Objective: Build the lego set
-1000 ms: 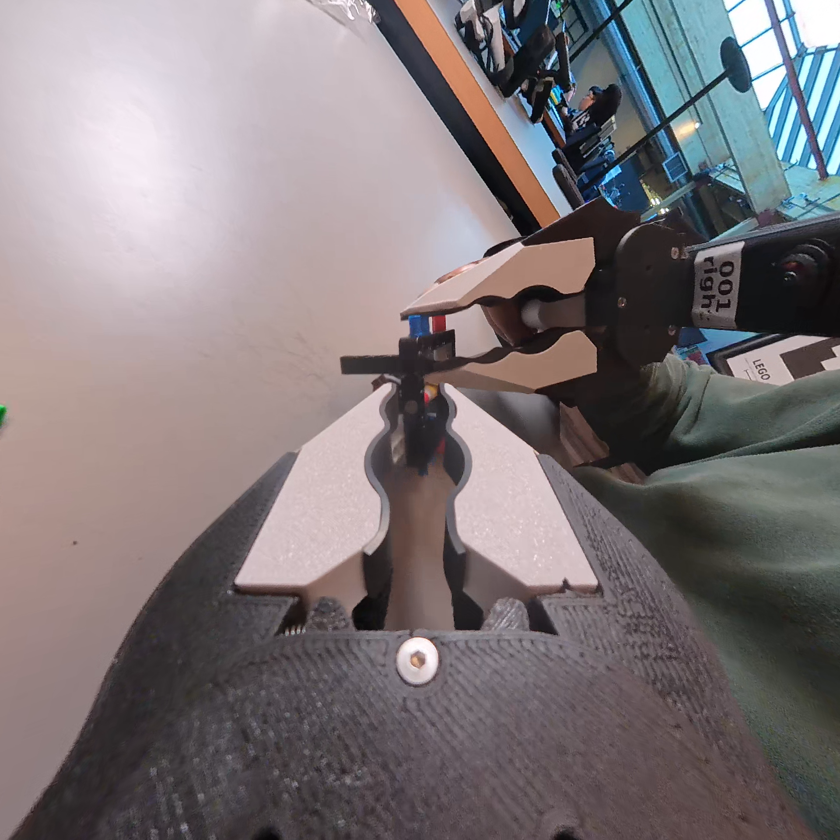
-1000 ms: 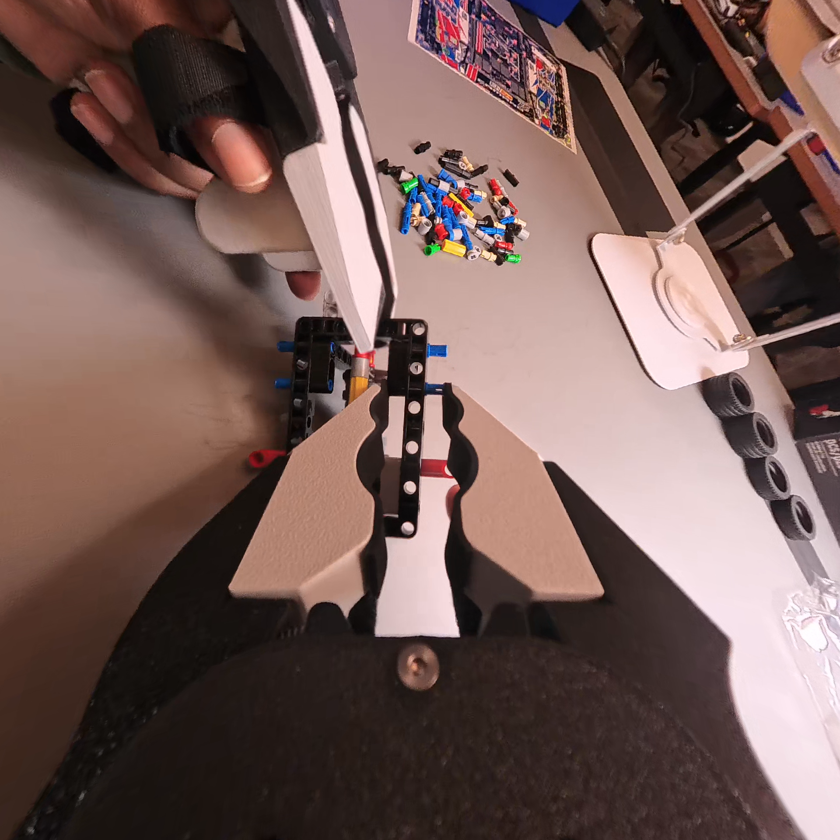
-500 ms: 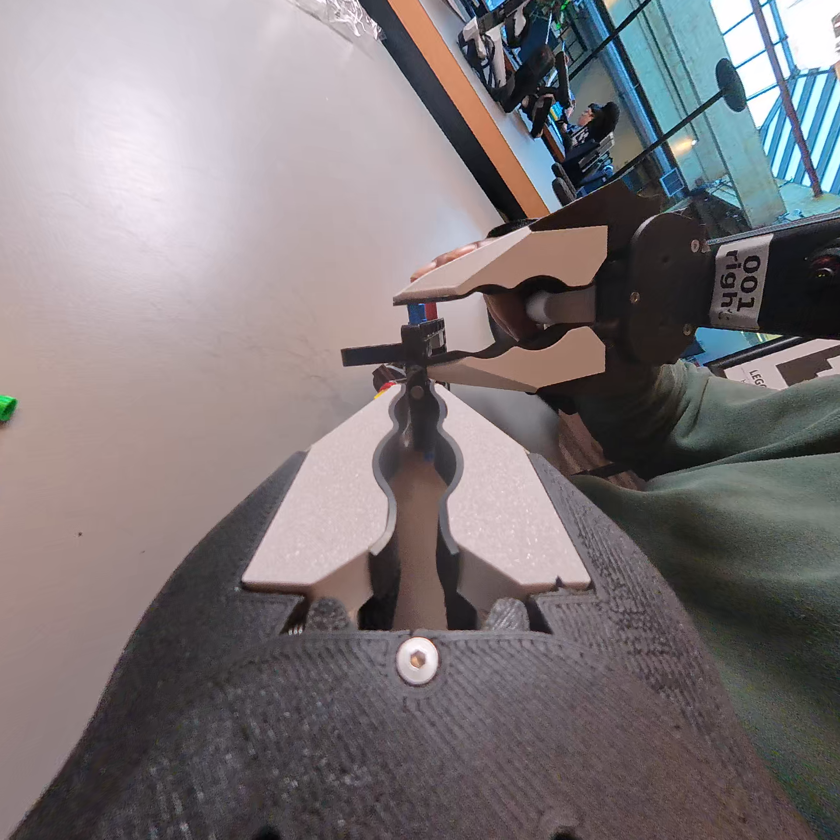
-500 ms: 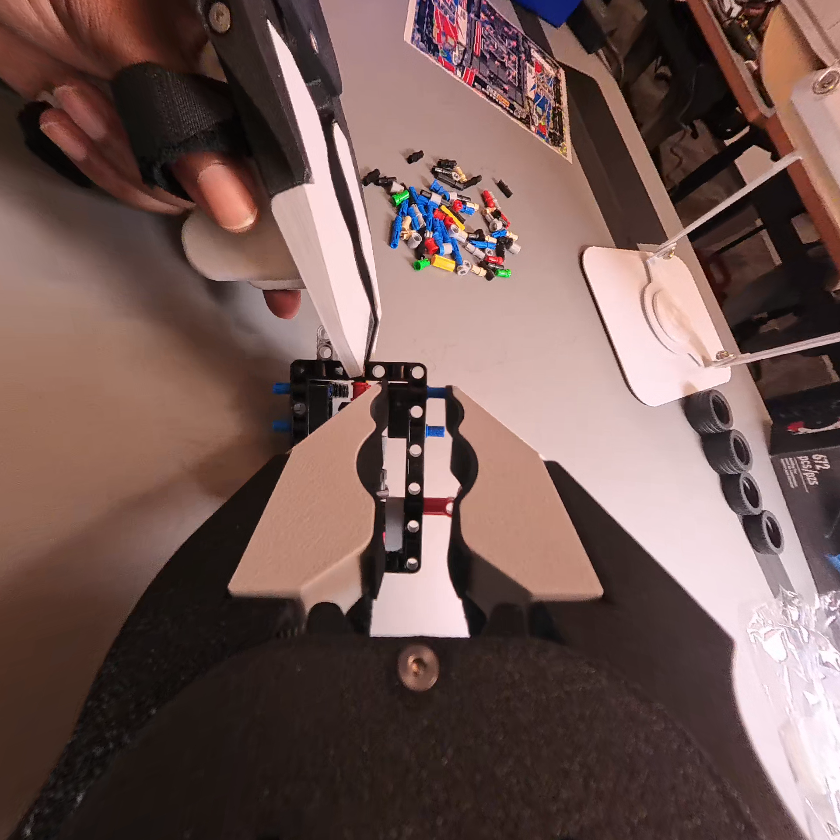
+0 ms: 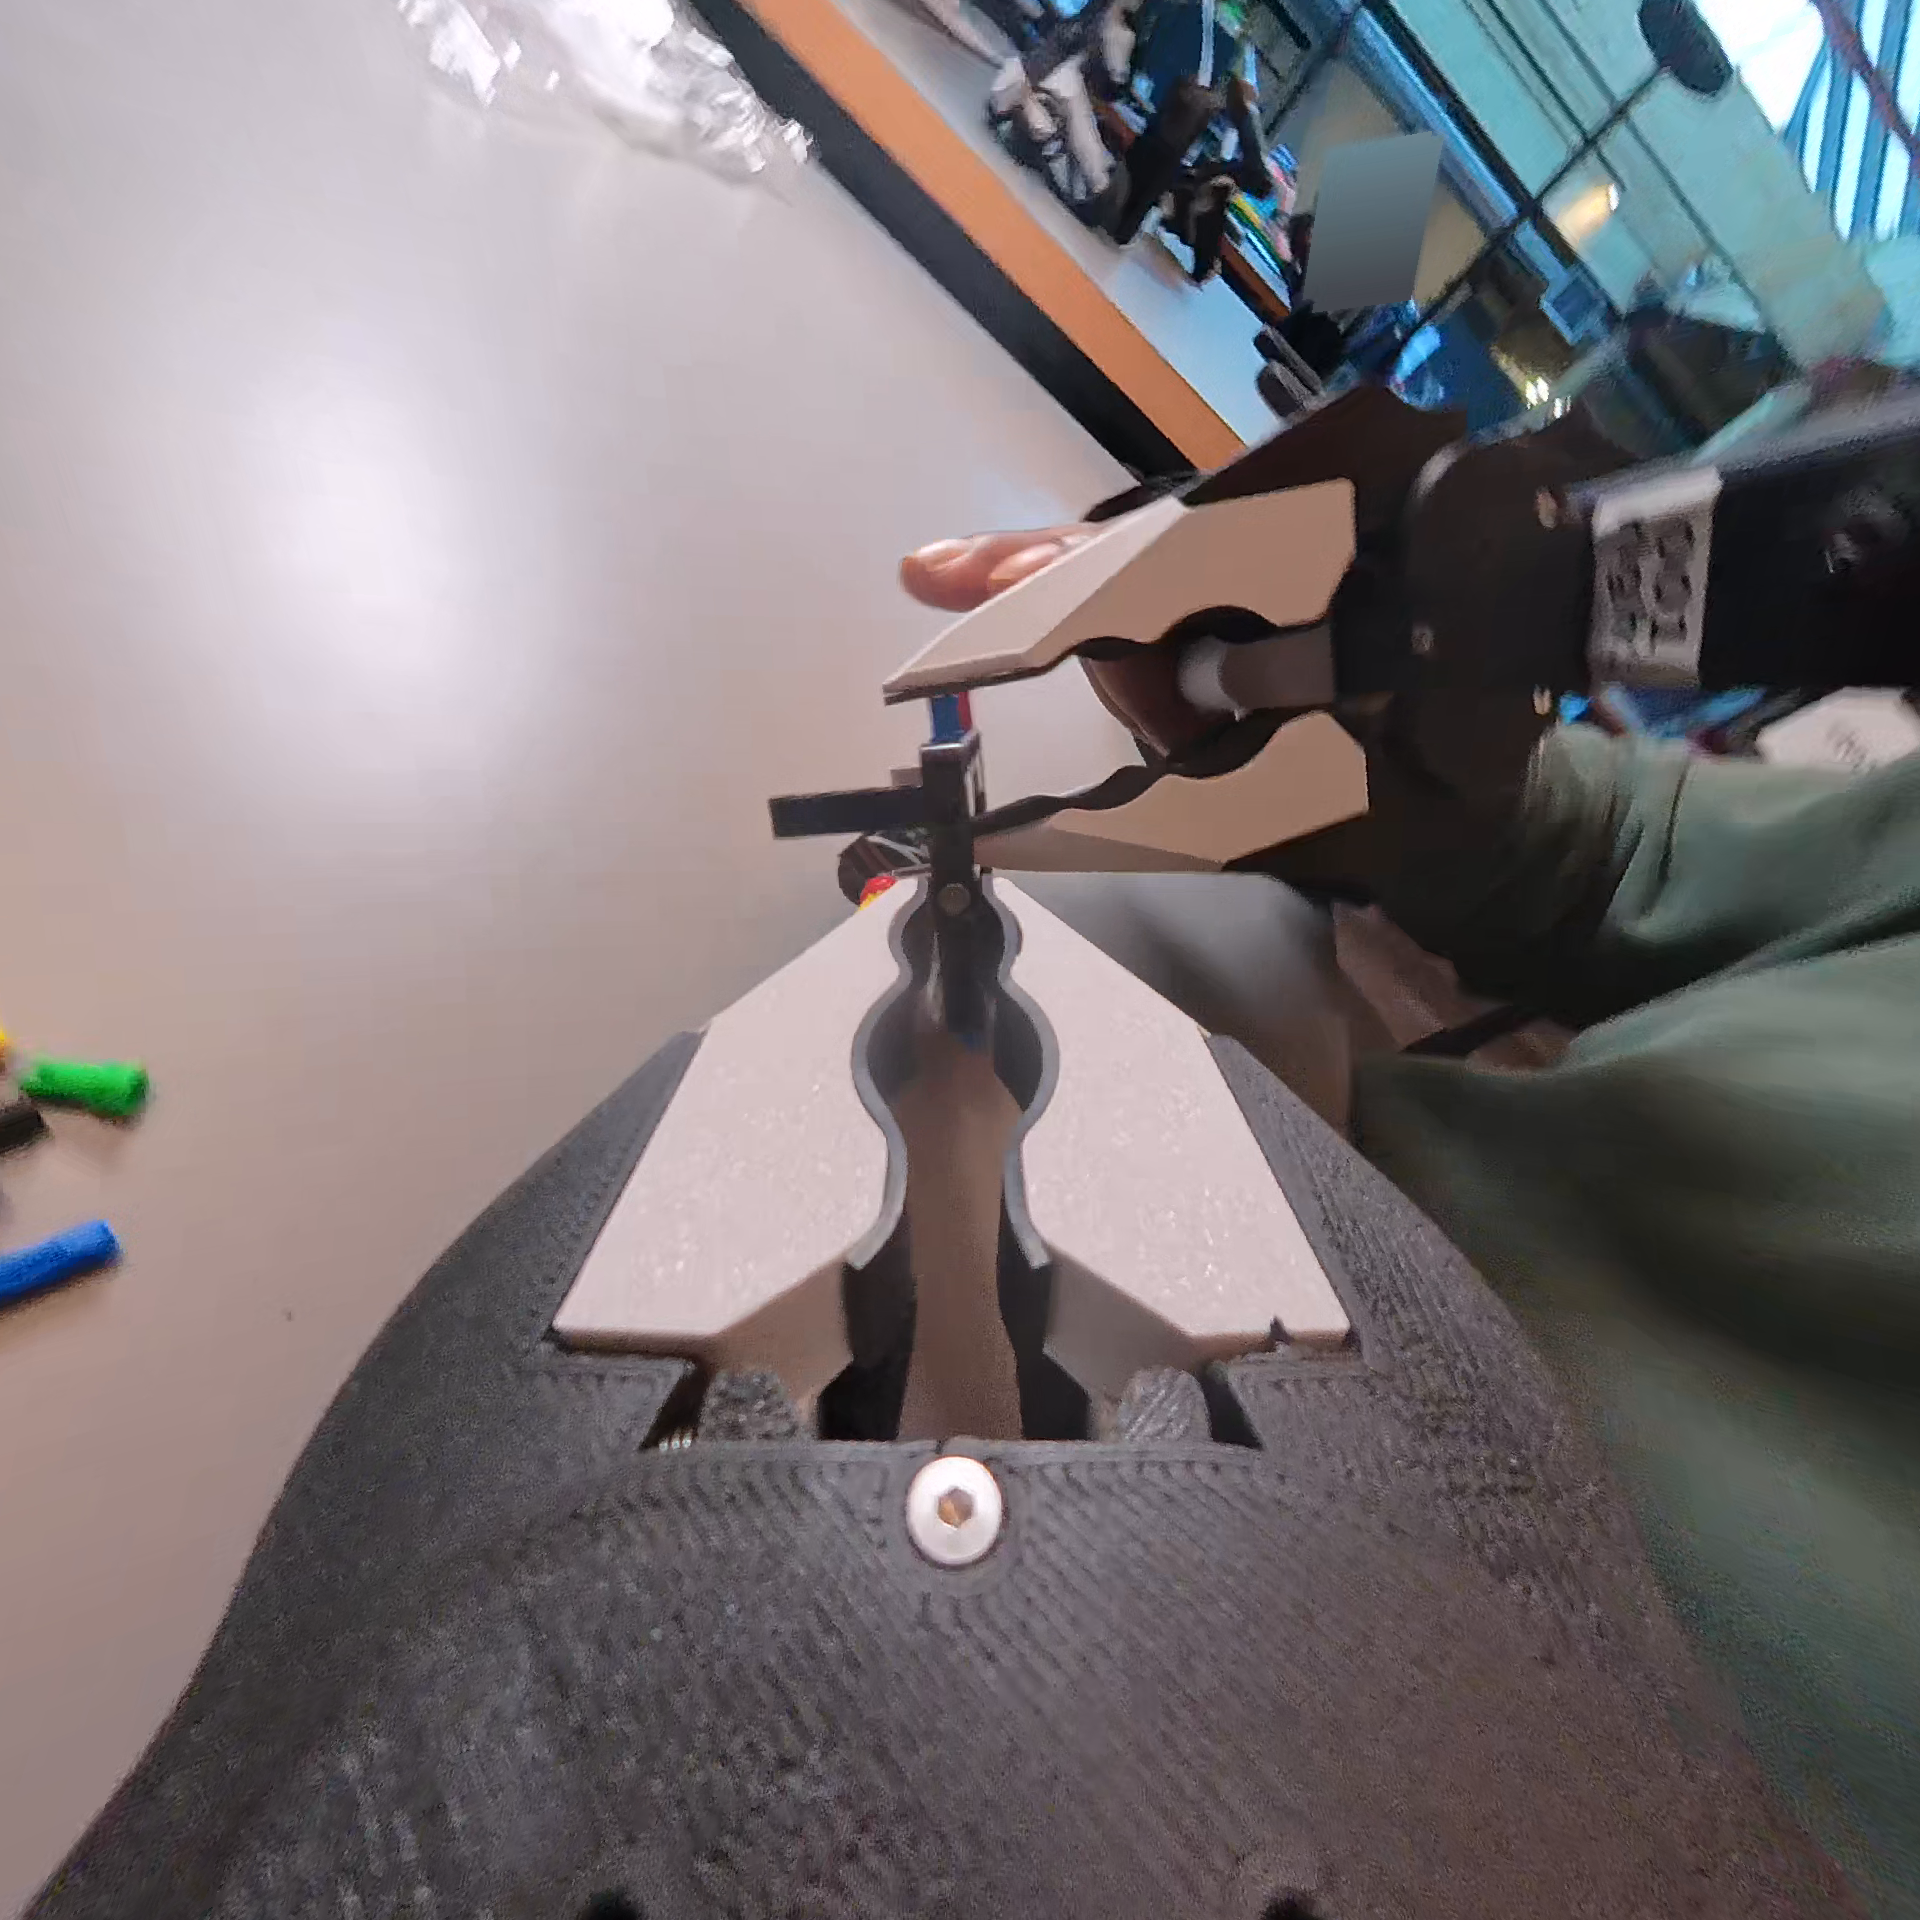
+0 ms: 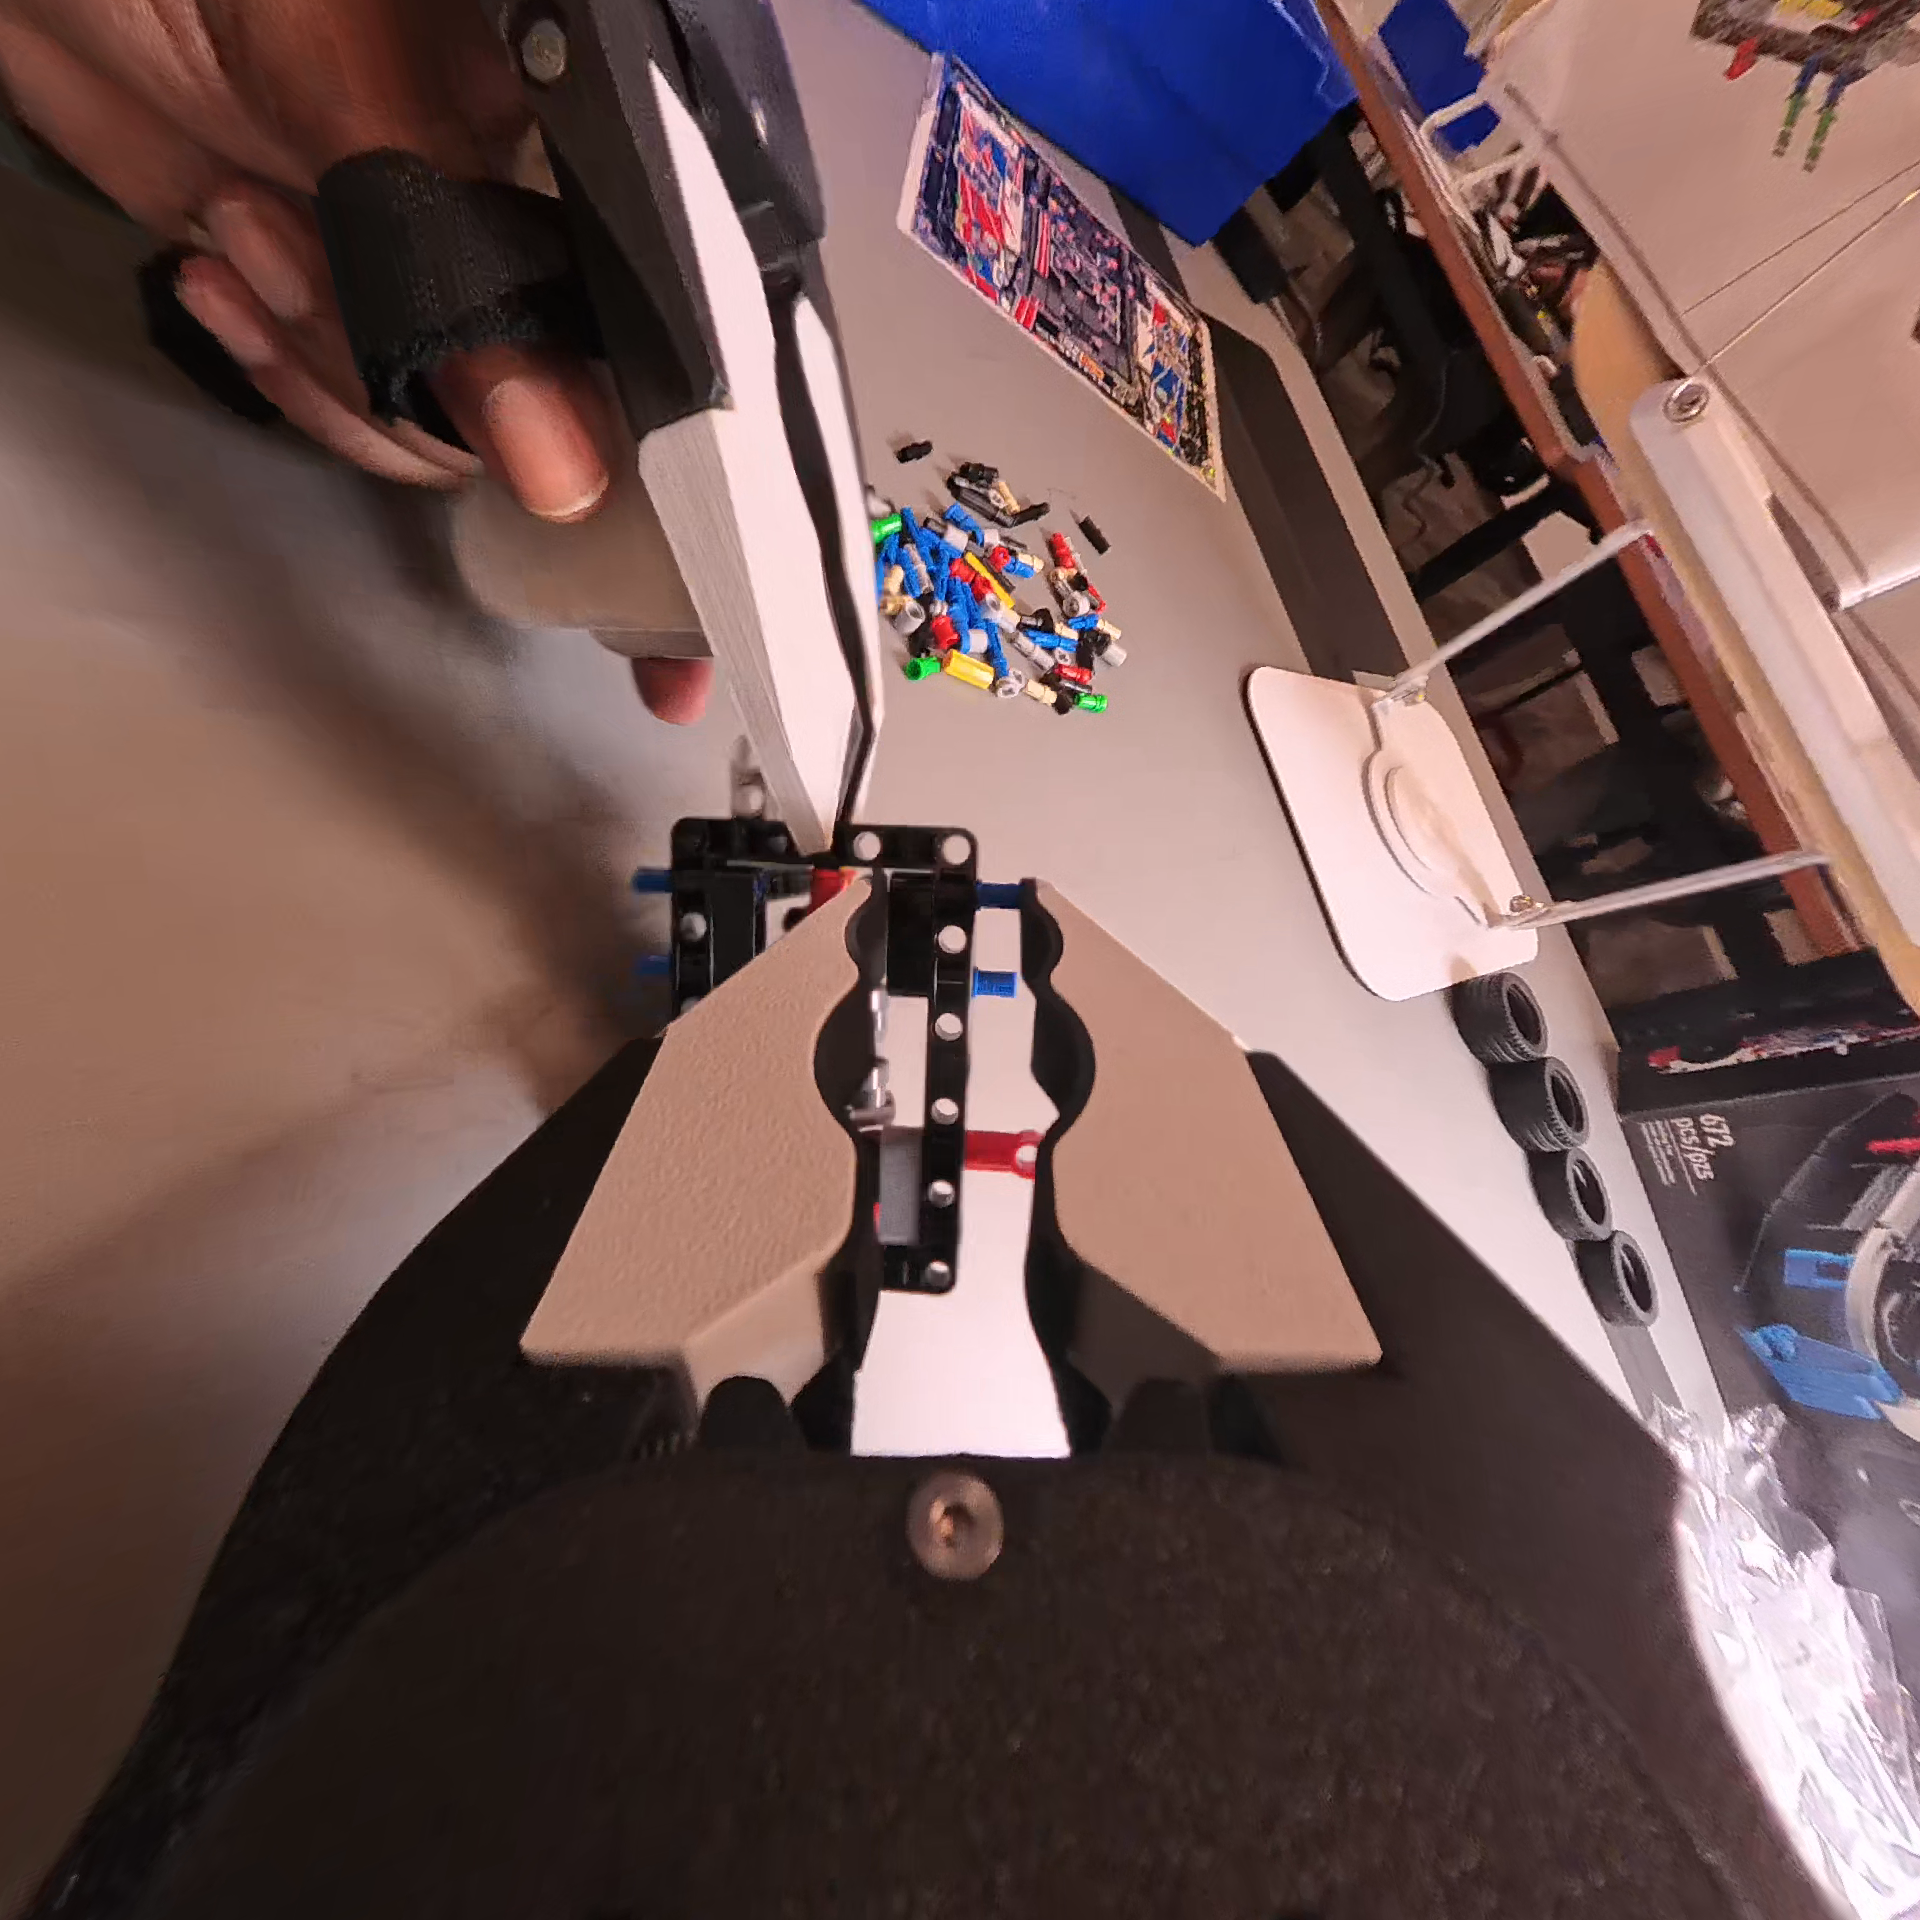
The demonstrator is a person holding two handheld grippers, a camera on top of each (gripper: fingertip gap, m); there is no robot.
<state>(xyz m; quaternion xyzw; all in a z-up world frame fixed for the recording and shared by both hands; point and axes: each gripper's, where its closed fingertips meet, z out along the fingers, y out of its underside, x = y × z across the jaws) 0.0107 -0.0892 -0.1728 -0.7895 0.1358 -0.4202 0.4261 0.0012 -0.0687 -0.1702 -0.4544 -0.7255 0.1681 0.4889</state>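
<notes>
A small black lego frame [image 6: 940, 997] with blue and red pins is held above the grey table [image 6: 1143, 790]. My left gripper [image 5: 951, 899] is shut on one edge of the lego frame [image 5: 935, 800]; it enters the right wrist view from the upper left [image 6: 836, 810]. My right gripper [image 6: 945, 894] is open and straddles a long black beam of the frame, which runs back between its fingers. In the left wrist view the right gripper [image 5: 940, 769] comes in from the right, one finger above the frame and one below.
On the table are a pile of small coloured pieces [image 6: 987, 603], an instruction sheet [image 6: 1070, 270], a white stand base [image 6: 1382, 831], several black tyres [image 6: 1558, 1122], the set's box [image 6: 1787, 1226] and a clear bag [image 6: 1787, 1610]. Green [image 5: 83, 1086] and blue [image 5: 52, 1257] pins lie at the left. Less than 4 cm separates the two grippers' tips.
My right gripper has slid forward along the black beam, which now lies deeper between its fingers. My left gripper has kept its hold on the frame.
</notes>
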